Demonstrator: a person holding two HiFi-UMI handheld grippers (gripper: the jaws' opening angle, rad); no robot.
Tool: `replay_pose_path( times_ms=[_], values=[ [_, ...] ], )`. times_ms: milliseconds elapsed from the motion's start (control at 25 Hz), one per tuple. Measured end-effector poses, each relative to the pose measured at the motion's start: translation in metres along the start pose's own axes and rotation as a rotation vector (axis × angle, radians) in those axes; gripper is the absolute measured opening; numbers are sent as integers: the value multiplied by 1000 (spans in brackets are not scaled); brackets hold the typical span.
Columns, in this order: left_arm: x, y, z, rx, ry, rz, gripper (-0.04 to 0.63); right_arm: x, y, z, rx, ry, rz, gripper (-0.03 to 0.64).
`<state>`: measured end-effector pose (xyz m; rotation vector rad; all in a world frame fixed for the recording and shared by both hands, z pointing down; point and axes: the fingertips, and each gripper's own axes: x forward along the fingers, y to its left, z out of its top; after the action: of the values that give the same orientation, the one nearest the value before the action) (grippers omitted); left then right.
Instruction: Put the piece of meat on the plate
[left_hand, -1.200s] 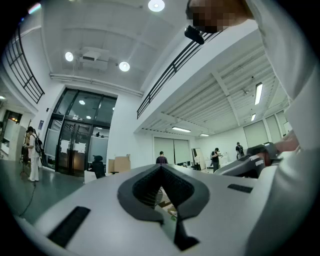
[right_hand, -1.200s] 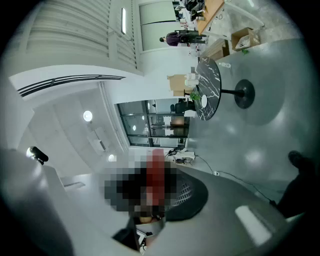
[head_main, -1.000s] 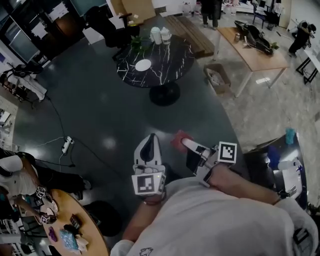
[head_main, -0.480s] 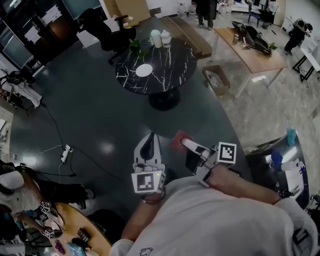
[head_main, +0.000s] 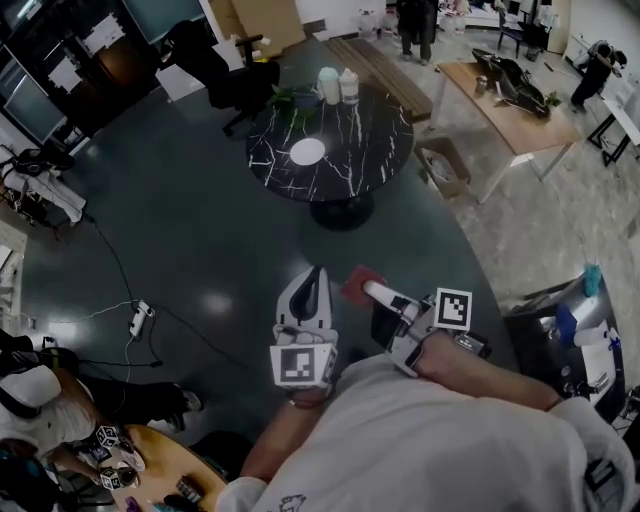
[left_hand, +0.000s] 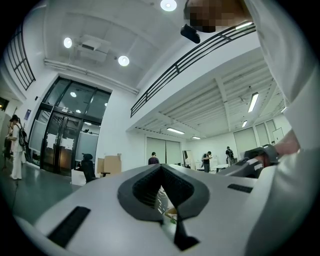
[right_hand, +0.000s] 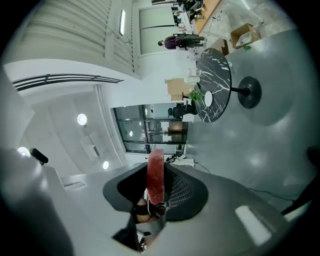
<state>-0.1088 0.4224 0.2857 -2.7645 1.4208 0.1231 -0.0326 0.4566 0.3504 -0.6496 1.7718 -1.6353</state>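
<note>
— Meat (right_hand: 155, 175) clamped on edge in the right gripper (head_main: 367, 287), jaws pressing both flat faces, long axis running straight out along the fingers.

— And the plate (head_main: 308, 152)?

— White, bare, on the round marble table (head_main: 360, 140). In the head view that's about eleven o'clock from the meat, well apart, open floor (head_main: 200, 230) between.

— Left gripper (head_main: 314, 276) any help?

— Jaws together on nothing, just beside the right one at its nine o'clock. It's no farther from the plate, but the right has the load. I'd say the right must travel toward eleven, then tip the slab flat over the plate.
</note>
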Motion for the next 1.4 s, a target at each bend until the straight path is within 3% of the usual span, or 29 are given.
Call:
replay_pose_path(
  times_ms=[400,800,1080,1400],
  values=[
    [5,43,-8,1,13,30,6,45,-7,9,0,12,2,92],
    [46,75,-16,-1,18,91,7,99,-15,45,3,107,21,92],
    [99,93,-23,1,34,141,6,128,-20,94,31,150,30,93],
    [183,90,-20,9,16,169,6,144,-16,178,33,176,42,92]
  ],
)
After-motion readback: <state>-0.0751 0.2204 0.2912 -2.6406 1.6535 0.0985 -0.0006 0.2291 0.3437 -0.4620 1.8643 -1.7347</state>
